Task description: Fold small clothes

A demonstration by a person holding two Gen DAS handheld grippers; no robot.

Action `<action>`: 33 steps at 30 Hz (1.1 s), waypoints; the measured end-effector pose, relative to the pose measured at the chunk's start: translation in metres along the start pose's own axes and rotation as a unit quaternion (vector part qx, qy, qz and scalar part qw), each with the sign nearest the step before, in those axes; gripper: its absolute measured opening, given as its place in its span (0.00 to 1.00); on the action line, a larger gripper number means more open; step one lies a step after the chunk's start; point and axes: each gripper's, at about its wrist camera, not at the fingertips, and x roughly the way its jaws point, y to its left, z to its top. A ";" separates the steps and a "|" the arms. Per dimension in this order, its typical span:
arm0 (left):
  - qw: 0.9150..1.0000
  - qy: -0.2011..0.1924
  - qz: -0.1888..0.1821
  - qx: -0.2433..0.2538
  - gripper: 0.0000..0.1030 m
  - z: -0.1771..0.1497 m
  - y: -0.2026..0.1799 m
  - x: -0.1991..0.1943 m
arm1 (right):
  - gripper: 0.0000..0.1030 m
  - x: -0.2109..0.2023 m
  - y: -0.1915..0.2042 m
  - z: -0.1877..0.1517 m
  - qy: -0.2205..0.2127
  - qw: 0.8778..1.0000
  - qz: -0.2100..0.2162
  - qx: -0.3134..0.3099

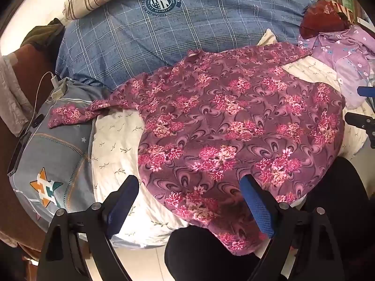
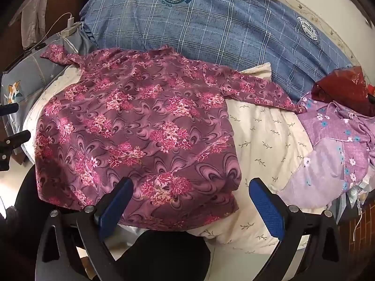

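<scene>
A maroon floral shirt [image 1: 234, 121] lies spread flat on the cream bed sheet [image 1: 112, 145], both sleeves stretched out sideways. It also shows in the right wrist view [image 2: 140, 126]. My left gripper [image 1: 189, 182] is open and empty, hovering over the shirt's lower left hem. My right gripper [image 2: 191, 186] is open and empty, hovering over the shirt's lower right hem. The right gripper's fingers show at the right edge of the left wrist view [image 1: 361, 121], and the left gripper's fingers show at the left edge of the right wrist view [image 2: 14, 138].
A lilac floral garment [image 2: 337, 145] lies crumpled to the right, with a dark red item [image 2: 339, 86] behind it. A blue plaid quilt [image 1: 178, 28] lies behind the shirt. A grey pillow [image 1: 54, 145] with a charger [image 1: 56, 84] sits left. The person's dark legs [image 1: 206, 253] are at the bed edge.
</scene>
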 end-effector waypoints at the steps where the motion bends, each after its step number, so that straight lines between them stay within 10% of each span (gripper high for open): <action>1: 1.000 -0.001 0.000 0.000 0.87 0.000 0.000 -0.001 | 0.96 0.001 0.000 0.001 0.000 1.000 0.001 -0.001; 33: 0.998 0.025 -0.018 -0.046 0.86 0.023 0.009 0.023 | 0.96 0.020 -0.006 0.009 -0.003 1.000 0.012 0.012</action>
